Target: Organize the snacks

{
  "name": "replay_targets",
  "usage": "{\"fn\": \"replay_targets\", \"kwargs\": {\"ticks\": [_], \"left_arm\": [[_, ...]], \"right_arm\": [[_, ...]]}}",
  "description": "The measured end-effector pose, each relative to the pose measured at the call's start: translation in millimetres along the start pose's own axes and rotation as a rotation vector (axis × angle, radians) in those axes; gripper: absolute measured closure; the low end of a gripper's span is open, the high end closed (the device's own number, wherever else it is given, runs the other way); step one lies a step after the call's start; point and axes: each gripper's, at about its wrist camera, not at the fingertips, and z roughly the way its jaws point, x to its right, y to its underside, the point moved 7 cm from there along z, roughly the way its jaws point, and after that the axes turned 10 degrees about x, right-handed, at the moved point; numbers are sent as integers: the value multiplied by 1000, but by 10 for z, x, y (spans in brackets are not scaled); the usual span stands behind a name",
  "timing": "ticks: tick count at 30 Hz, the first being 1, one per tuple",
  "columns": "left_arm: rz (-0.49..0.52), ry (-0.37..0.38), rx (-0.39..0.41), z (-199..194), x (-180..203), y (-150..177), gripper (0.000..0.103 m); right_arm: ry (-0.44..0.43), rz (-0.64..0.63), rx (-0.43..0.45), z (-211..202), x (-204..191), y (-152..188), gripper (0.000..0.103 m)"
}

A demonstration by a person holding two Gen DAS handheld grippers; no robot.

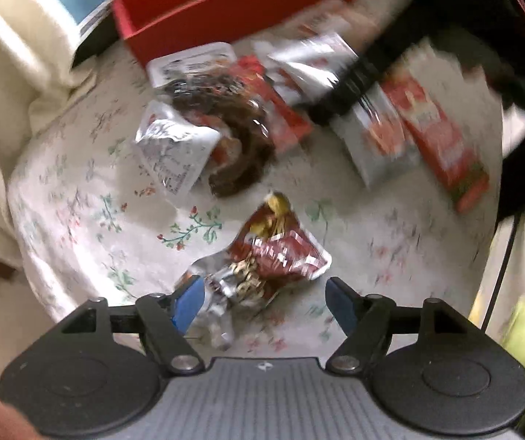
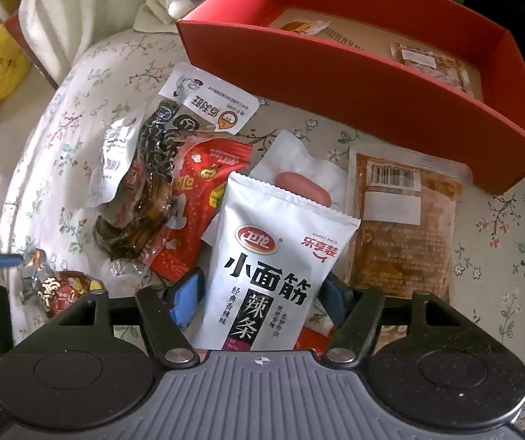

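The left tool (image 1: 262, 302) hangs wide apart over a dark red snack packet (image 1: 277, 253) on the floral bench (image 1: 79, 220). The right tool (image 2: 262, 297) stands wide around a silver snack pouch (image 2: 273, 267), its pads not visibly pressing, before the red box (image 2: 335, 73).

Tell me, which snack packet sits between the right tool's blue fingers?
The silver-white pouch with bold black characters; the right gripper straddles it, jaws open. The other packets lie farther off.

black gripper (image 2: 260, 299), blue pads (image 2: 185, 302), perhaps ribbed grey.
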Motion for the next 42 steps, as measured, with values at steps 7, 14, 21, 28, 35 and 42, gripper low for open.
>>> {"fn": "replay_targets", "kwargs": {"ticks": [7,14,21,28,35,42], "left_arm": [[282,26,-16,160,49,-49,37],[186,63,-35,335,-34,-46,42],[-172,90,9,304,-12,-43,61],[-296,22,51,343,55,-68,44],[-269,-49,72,378,237,-32,38],[-416,-33,113,290,7,-118,62]], "right_arm": [[0,-19,-5,28,-36,-3,24],[29,-65,1,43,-67,-32,32],[46,-40,20,65,-26,-99,31],[48,-15,-5,-2,-2,49,21],[77,-106,-5,7,-161,137,29],[52,-77,34,-101,-181,77,42]]}}
